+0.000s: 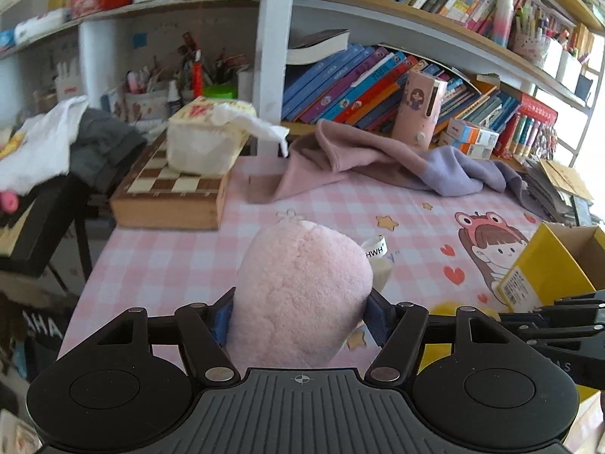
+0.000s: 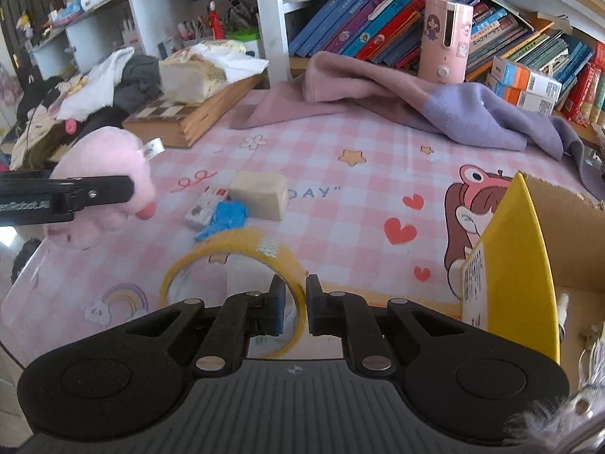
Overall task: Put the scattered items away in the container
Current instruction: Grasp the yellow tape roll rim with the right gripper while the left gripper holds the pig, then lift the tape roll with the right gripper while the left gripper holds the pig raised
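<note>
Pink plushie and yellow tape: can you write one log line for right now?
left gripper: shut on pink plushie | right gripper: around yellow tape ring wall, grip unclear | yellow box: not yet loaded
</note>
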